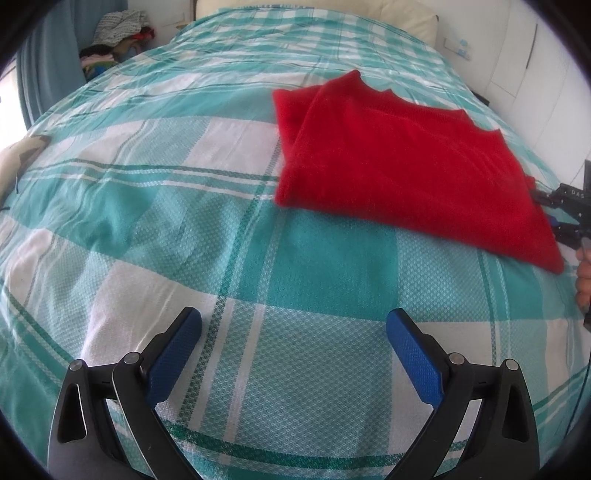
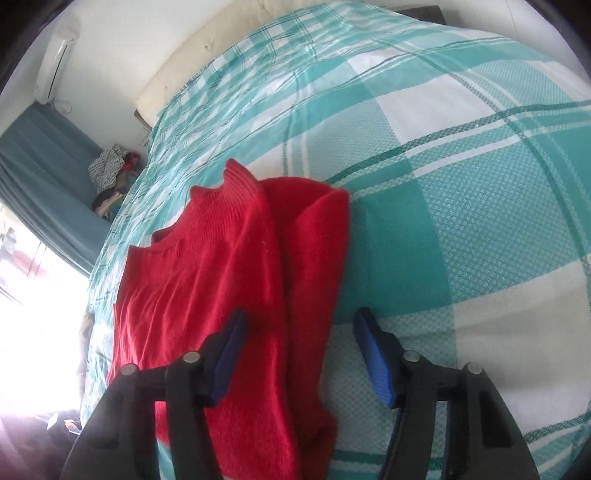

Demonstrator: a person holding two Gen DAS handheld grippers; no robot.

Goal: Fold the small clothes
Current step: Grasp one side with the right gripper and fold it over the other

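Observation:
A red knit sweater (image 1: 399, 166) lies folded lengthwise on the teal and white checked bedspread (image 1: 184, 229), to the right of the middle. My left gripper (image 1: 293, 325) hovers open over bare bedspread in front of the sweater, with nothing between its blue pads (image 1: 173, 358). In the right wrist view the red sweater (image 2: 207, 266) fills the lower left. My right gripper (image 2: 301, 321) is open and straddles the sweater's folded right edge, the left pad over the knit and the right pad over the bedspread (image 2: 461, 184). The right gripper (image 1: 546, 208) also shows at the sweater's right edge.
A pile of mixed clothes (image 1: 118, 37) sits beyond the bed's far left corner, by a blue curtain (image 1: 48, 66). A cream headboard cushion (image 1: 369, 13) runs along the far end. A beige item (image 1: 14, 162) lies at the bed's left edge. White cupboards (image 1: 524, 66) stand to the right.

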